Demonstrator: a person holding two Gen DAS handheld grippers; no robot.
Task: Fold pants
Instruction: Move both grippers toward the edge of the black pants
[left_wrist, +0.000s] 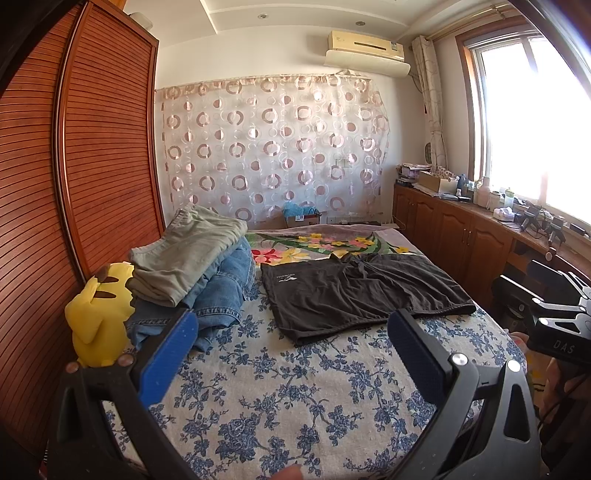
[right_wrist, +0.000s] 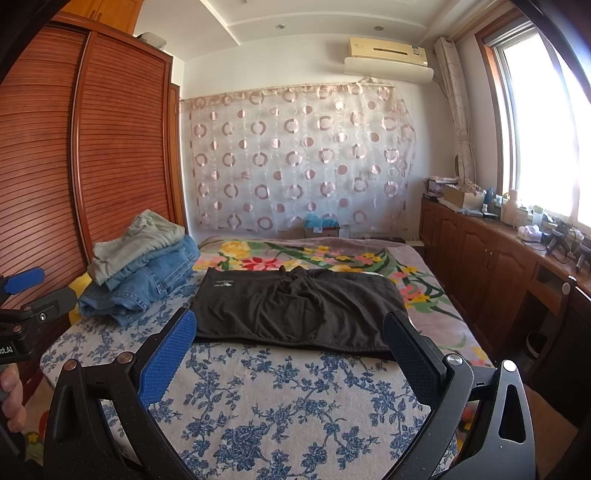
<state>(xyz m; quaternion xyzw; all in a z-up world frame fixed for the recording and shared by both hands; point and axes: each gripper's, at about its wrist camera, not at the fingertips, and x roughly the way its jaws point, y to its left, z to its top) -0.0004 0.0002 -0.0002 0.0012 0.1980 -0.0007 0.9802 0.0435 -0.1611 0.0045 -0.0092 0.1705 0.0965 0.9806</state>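
Starting at the left, a wardrobe is seen, then a yellow plush toy and a stack of folded trousers on the bed. The black pants are laid flat mid-bed, long axis running left to right (waist edge away from the cameras). Open bedspread is left between them and the near edge. The left gripper and right gripper are both held spread, empty. A cardboard box, contents unclear, sits beyond.

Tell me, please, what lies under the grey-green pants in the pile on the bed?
Folded blue jeans lie directly under the grey-green pants. A yellow plush toy sits beside the pile. Whether anything lies under the jeans is hidden.
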